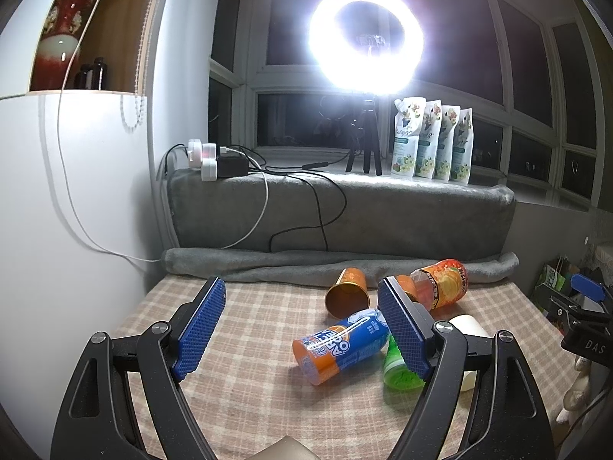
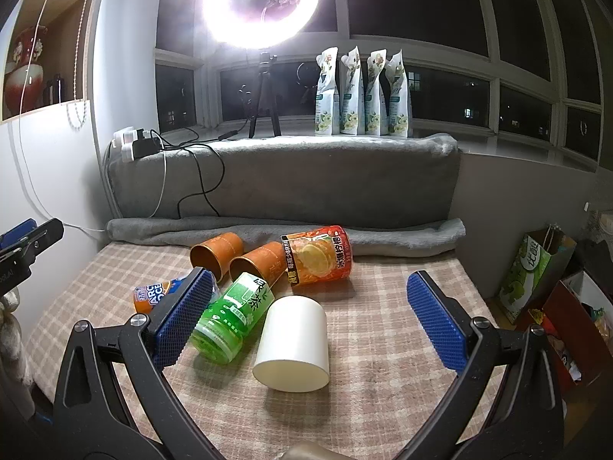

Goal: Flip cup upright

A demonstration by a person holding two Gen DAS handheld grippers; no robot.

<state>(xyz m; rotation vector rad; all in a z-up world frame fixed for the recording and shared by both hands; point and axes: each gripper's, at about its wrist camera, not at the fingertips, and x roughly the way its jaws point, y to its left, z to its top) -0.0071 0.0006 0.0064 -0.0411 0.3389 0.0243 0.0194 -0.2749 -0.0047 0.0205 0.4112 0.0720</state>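
Several cups lie on their sides on the checked cloth [image 2: 383,364]. A white cup [image 2: 293,345] lies nearest, between the fingers of my open right gripper [image 2: 310,326]. A green cup [image 2: 233,314], two brown cups [image 2: 216,251] [image 2: 260,260], an orange printed cup [image 2: 318,255] and a blue-orange cup [image 2: 153,293] lie behind and left of it. In the left wrist view my open left gripper [image 1: 302,329] is empty, with the blue-orange cup [image 1: 341,349] between its fingers; a brown cup [image 1: 348,291], the green cup [image 1: 398,368], the orange printed cup [image 1: 444,280] and the white cup [image 1: 469,326] also show.
A rolled grey blanket [image 2: 287,230] and a grey padded ledge [image 2: 283,176] bound the far side. A ring light [image 2: 262,4] on a tripod, pouches [image 2: 362,92] and a power strip with cables [image 2: 134,142] sit on the ledge. A green bag [image 2: 536,276] stands at the right.
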